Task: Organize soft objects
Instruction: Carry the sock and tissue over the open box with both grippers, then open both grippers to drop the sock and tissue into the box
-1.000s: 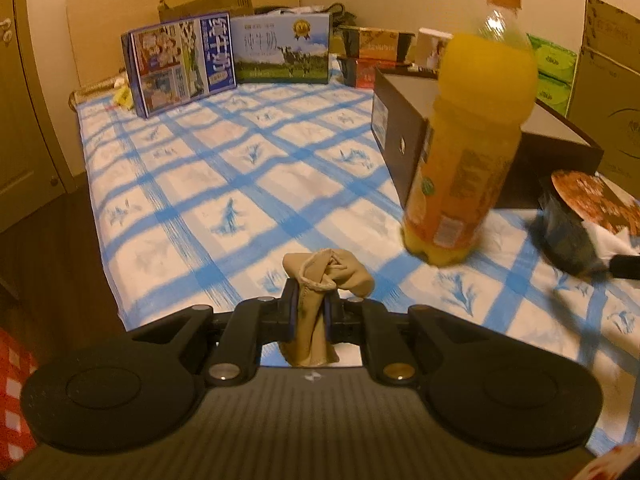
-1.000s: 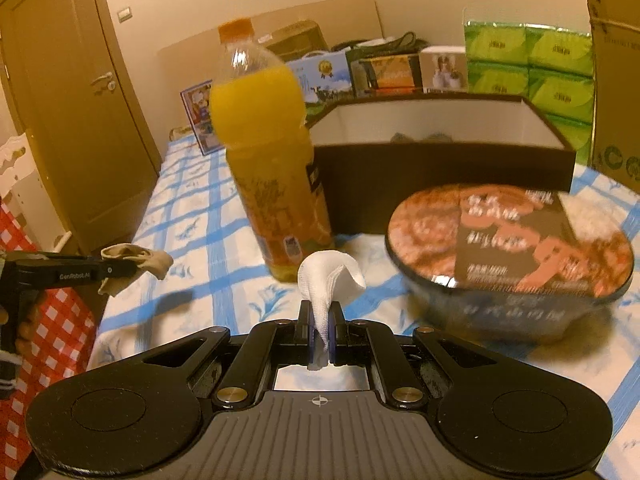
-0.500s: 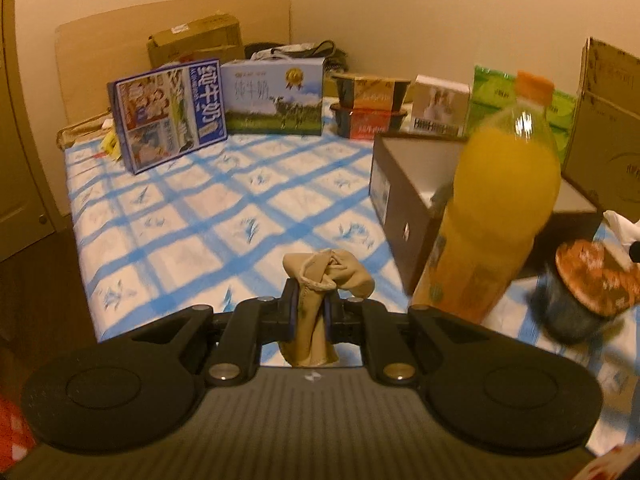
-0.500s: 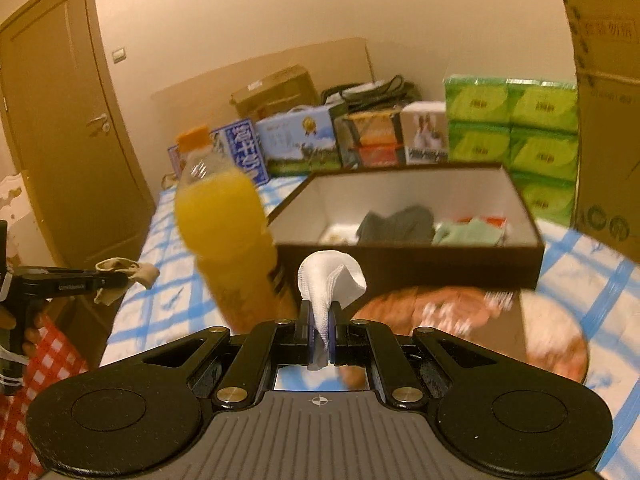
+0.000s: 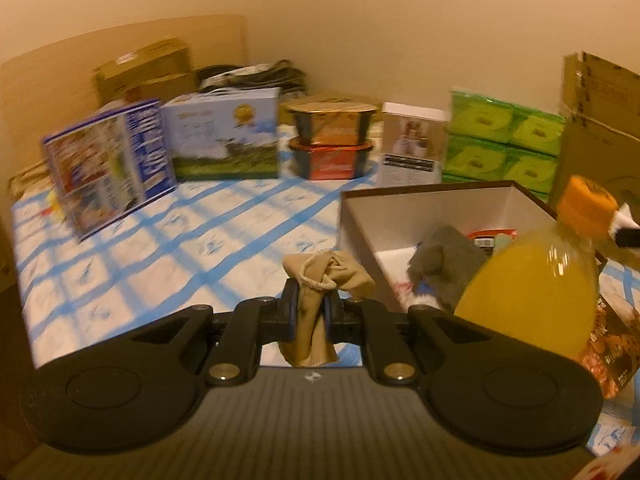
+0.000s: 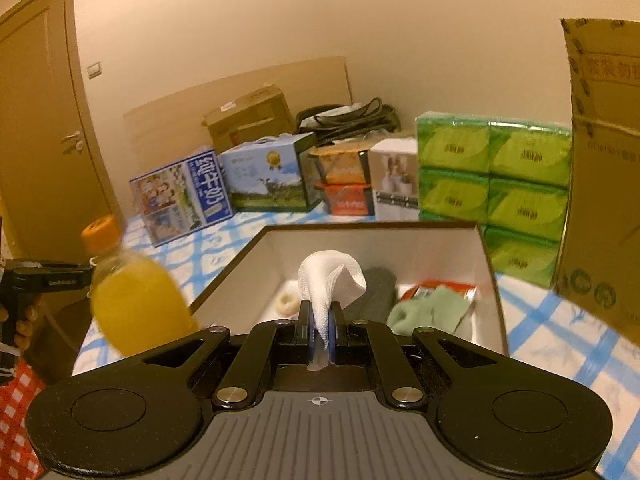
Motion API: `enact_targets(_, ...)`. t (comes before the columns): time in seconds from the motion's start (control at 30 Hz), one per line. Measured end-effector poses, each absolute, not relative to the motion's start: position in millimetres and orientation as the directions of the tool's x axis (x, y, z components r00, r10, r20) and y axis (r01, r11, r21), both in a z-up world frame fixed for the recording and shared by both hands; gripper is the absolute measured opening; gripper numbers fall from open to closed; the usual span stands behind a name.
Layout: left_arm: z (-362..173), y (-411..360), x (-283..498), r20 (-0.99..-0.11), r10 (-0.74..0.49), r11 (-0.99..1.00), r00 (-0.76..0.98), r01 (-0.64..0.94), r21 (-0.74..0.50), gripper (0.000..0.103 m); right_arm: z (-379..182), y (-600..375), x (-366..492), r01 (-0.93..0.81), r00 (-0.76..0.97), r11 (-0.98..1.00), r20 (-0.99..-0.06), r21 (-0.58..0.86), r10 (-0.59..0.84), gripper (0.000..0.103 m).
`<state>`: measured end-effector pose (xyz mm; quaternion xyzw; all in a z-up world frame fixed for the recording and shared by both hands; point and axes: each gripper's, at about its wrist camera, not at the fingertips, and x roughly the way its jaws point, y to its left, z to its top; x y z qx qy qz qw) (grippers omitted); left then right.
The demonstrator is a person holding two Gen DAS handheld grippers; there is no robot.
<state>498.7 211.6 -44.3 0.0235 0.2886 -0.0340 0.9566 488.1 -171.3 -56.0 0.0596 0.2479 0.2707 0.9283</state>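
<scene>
The orange juice bottle (image 6: 132, 292) stands beside the open-topped box (image 6: 486, 256).

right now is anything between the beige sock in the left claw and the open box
Yes. The orange juice bottle stands by the box's near corner, right of the beige sock in the left claw. The box's left wall looks unblocked.

Matt knit sock (image 5: 326, 276), gauzy white cloth (image 6: 330, 280).
</scene>
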Motion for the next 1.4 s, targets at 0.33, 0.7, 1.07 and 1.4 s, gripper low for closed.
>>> enact_targets(0.33, -46, 188, 579, -0.561, -0.139, 0.975, 0.816, 0.212, 0.067, 0.011, -61, -183, 558, -0.453, 0.701, 0.860, -0.503, 0.234, 0.505, 0.007)
enact_targets(0.7, -74, 157, 650, -0.610, -0.206, 0.919, 0.765, 0.366, 0.148, 0.011, -80, -172, 638, -0.473, 0.645, 0.856, -0.578, 0.212, 0.499, 0.007)
enact_targets(1.07, -97, 135, 682, -0.654, -0.238, 0.882, 0.718, 0.442, 0.166, 0.011, -107, -157, 705, -0.433, 0.578, 0.873, -0.674, 0.224, 0.460, 0.007)
enact_targets(1.4, -109, 118, 700, -0.675, -0.194, 0.875, 0.712, 0.436, 0.209, 0.023, -121, -144, 722, -0.431, 0.569, 0.885, -0.708, 0.178, 0.419, 0.007)
